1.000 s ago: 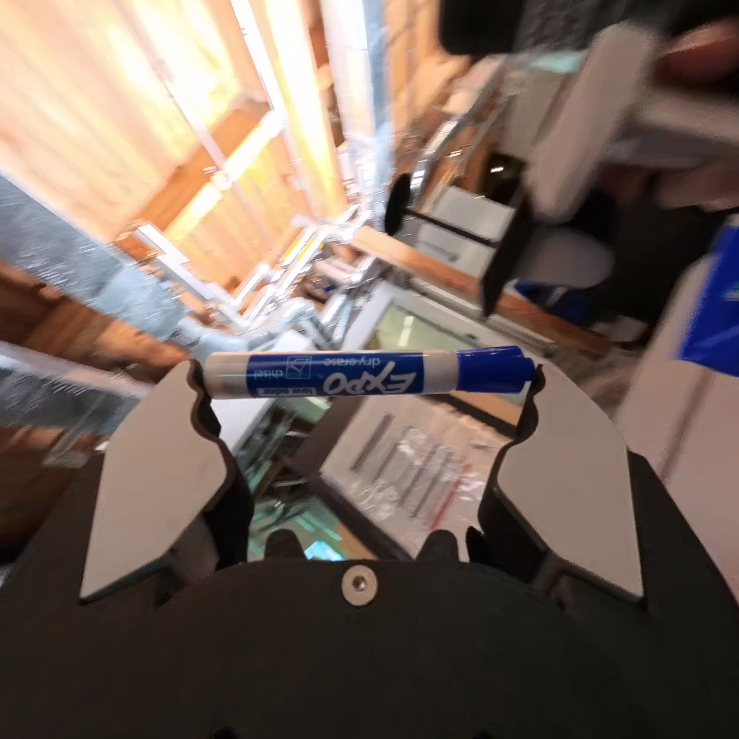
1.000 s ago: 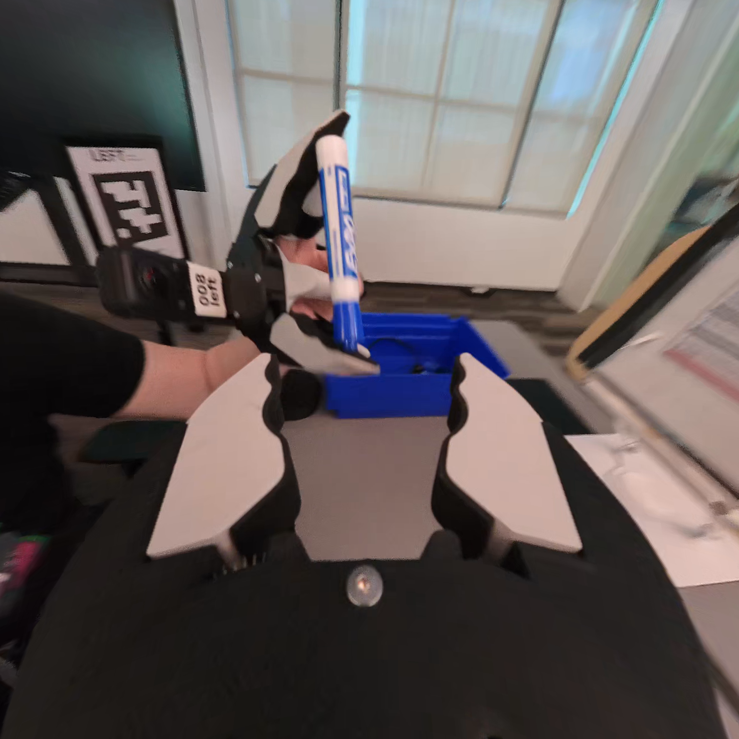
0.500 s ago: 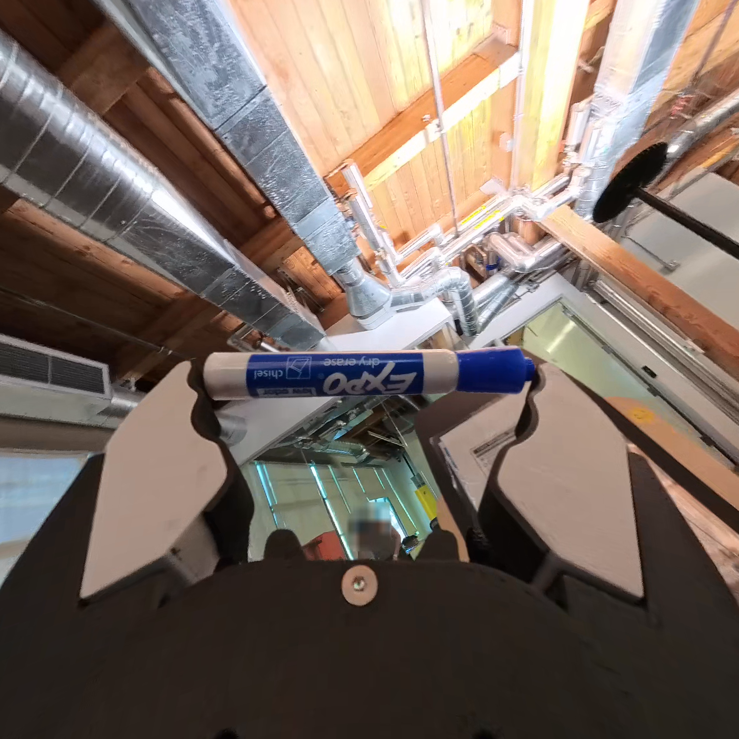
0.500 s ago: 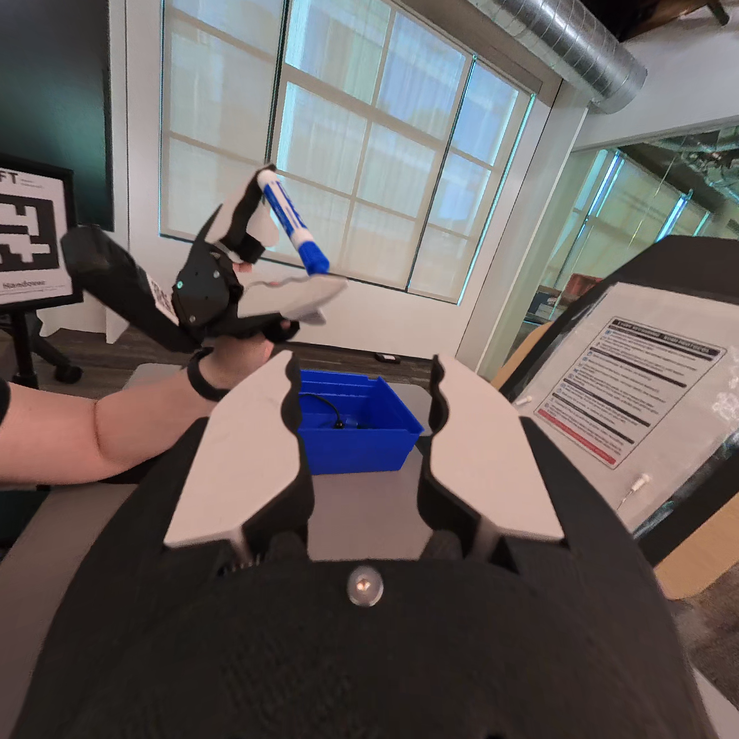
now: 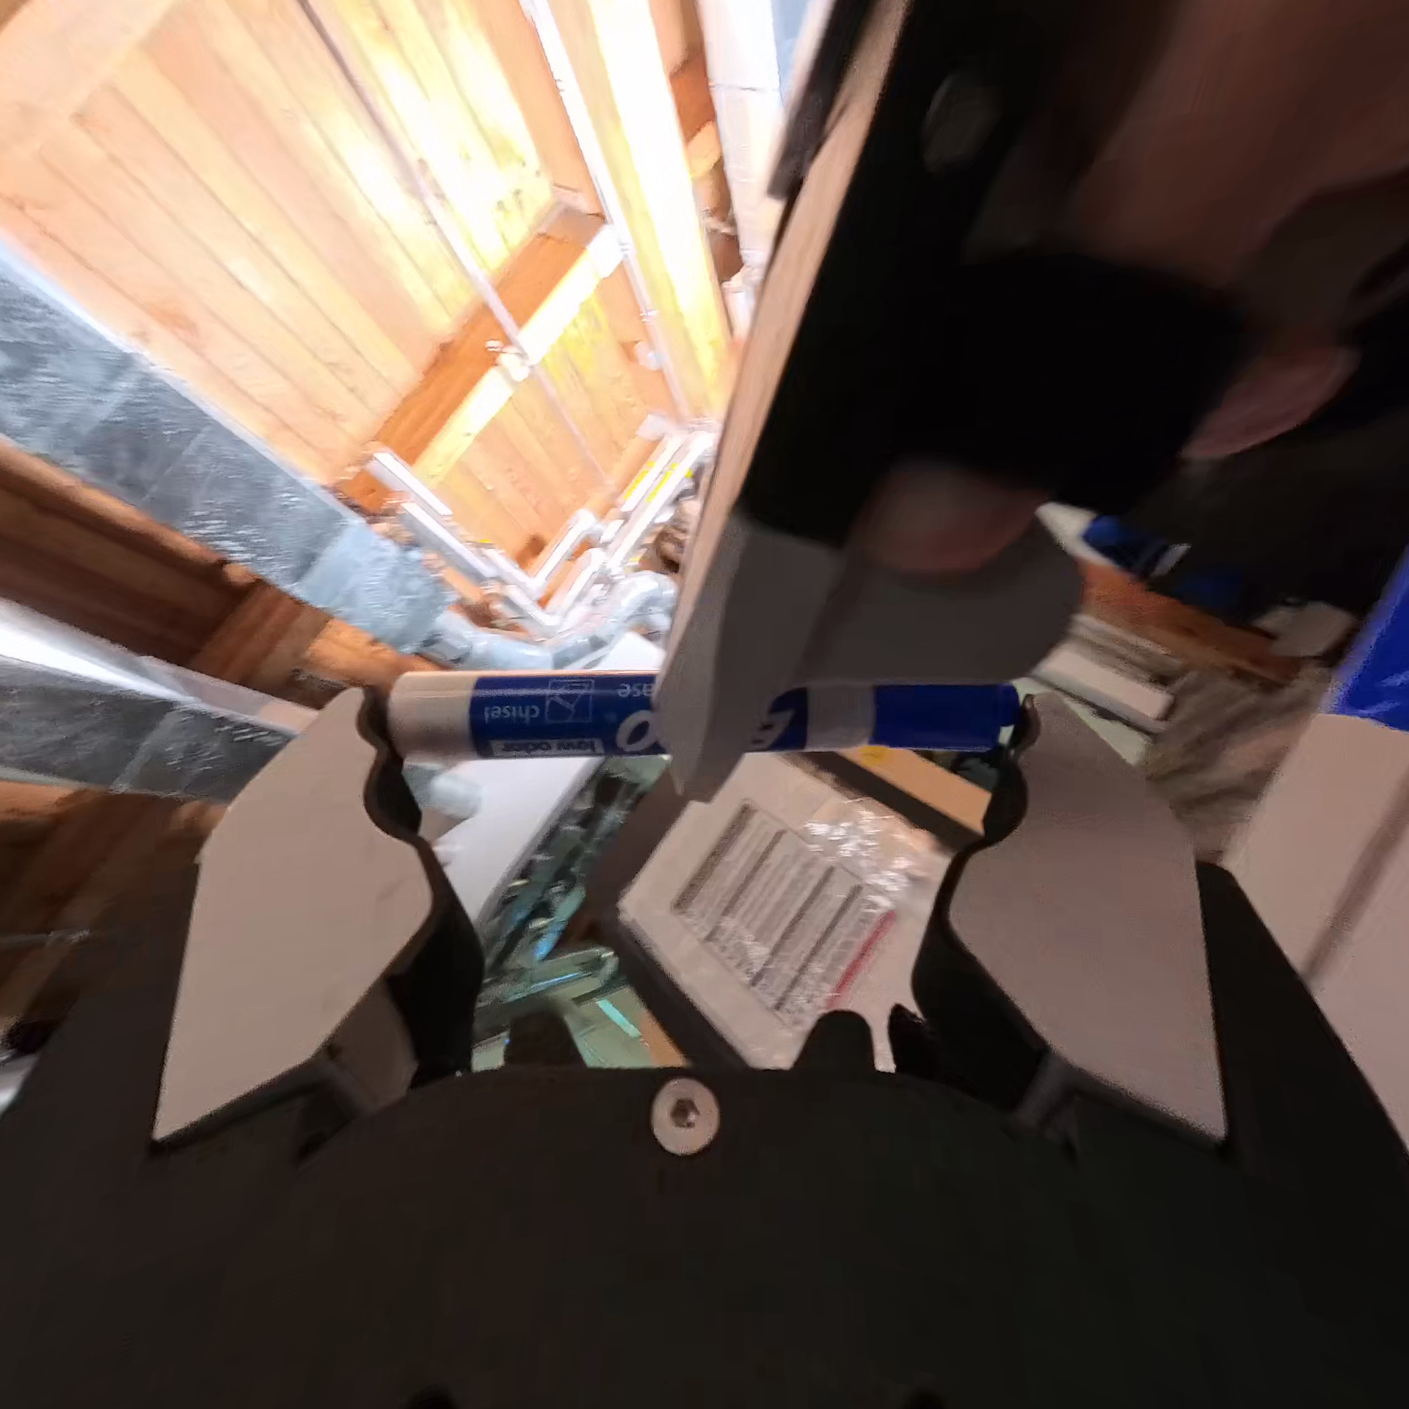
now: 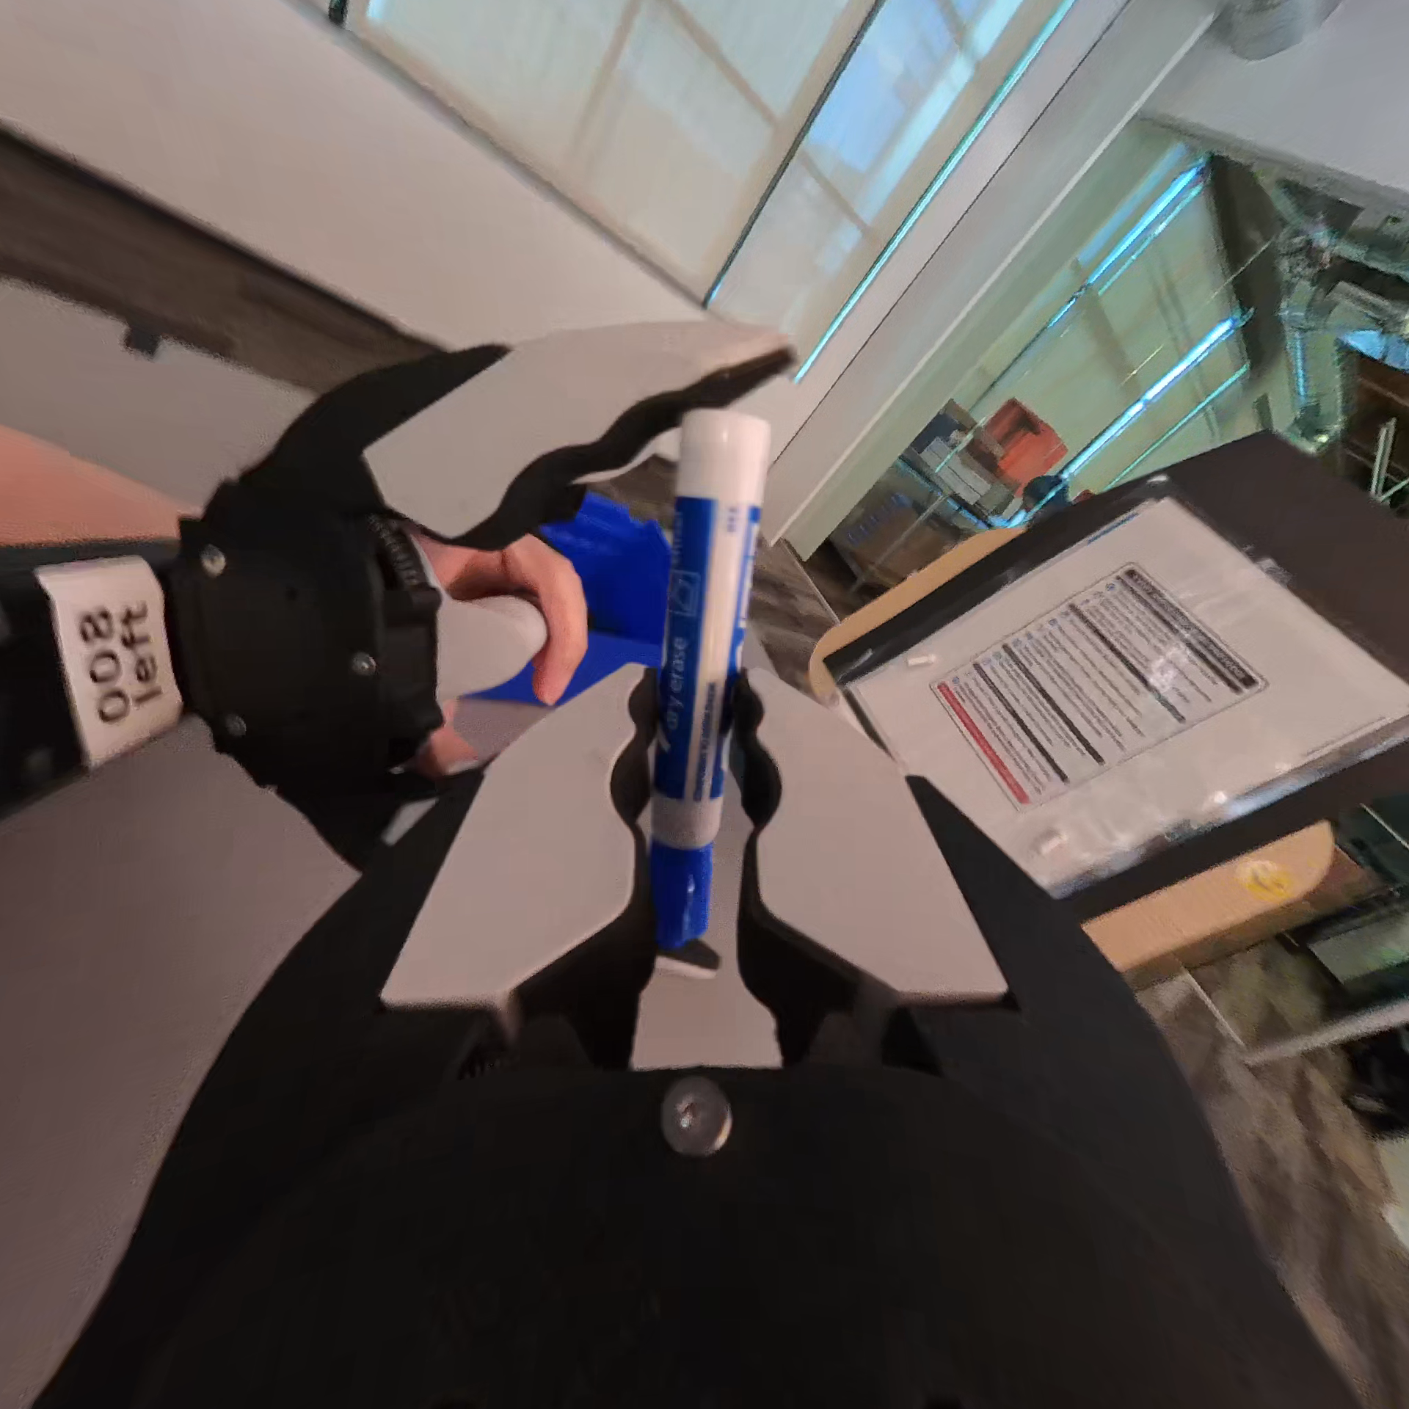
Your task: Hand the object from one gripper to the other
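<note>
A blue and white marker [image 5: 534,717] lies crosswise between the fingertips of my left gripper [image 5: 698,713], which is shut on its two ends. My right gripper [image 6: 695,686] is shut on the marker's barrel [image 6: 713,534], just above the blue cap. In the left wrist view the right gripper's fingers [image 5: 701,686] come in from the upper right and cover the middle of the marker. In the right wrist view the left gripper's upper finger [image 6: 579,412] presses on the marker's white end. Its lower finger is mostly hidden behind my right gripper.
A blue bin [image 6: 617,579] stands on the grey table [image 6: 152,915] behind the grippers. A black stand with a laminated printed sheet [image 6: 1098,671] is on the right. A person's hand [image 6: 534,602] holds the left gripper's handle. Windows fill the far wall; ceiling ducts [image 5: 152,427] run overhead.
My right gripper has moved in to the marker and shut on its barrel. My left gripper has tilted and still holds the marker by its ends.
</note>
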Tool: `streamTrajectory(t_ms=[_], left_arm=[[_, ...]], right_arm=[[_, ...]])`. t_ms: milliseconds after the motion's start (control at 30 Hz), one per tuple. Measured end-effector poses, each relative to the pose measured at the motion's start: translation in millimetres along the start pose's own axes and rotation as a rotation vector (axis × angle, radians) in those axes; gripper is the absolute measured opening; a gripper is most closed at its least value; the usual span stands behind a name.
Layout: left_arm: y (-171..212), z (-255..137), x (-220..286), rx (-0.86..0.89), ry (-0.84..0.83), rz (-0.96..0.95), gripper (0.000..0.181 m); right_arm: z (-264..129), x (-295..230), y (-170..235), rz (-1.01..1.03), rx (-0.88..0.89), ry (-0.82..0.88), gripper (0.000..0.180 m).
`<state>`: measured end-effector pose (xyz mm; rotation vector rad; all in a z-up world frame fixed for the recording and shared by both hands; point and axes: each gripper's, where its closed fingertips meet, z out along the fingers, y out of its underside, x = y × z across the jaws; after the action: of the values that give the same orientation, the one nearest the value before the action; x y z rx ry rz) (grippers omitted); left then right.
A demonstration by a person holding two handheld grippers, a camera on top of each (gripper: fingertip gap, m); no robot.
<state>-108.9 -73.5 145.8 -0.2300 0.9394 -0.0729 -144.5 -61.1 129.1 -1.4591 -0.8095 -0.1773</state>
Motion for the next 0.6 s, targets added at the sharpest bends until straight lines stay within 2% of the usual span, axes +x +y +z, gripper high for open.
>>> streamTrajectory(t_ms=[33,67,100,167,333,400,600], left_arm=[[0,0,7,0.001,0.038,-0.034,0.144],[-1,-1,10,0.016,0.073,-0.07,0.138],[-6,-4,12,0.058,0.106,-0.105,0.122],[-10,-6,7,0.089,0.156,-0.15,0.113],[13,-6,11,-0.168,0.446,-0.392,0.091],[14,-12,14,-0.254,0.553,-0.555,0.085],[3,-36,33,-0.421,0.936,-1.093,0.064]], right_arm=[[0,2,7,-0.019,-0.046,0.007,0.02],[-2,12,16,-0.038,-0.105,0.054,0.02],[-5,25,24,-0.094,-0.154,0.115,0.02],[-15,43,35,-0.287,-0.207,0.198,0.02],[-32,68,43,-1.088,-0.294,0.449,0.02],[-25,59,44,-1.276,-0.257,0.46,0.02],[-13,11,21,-1.475,0.042,0.461,0.02]])
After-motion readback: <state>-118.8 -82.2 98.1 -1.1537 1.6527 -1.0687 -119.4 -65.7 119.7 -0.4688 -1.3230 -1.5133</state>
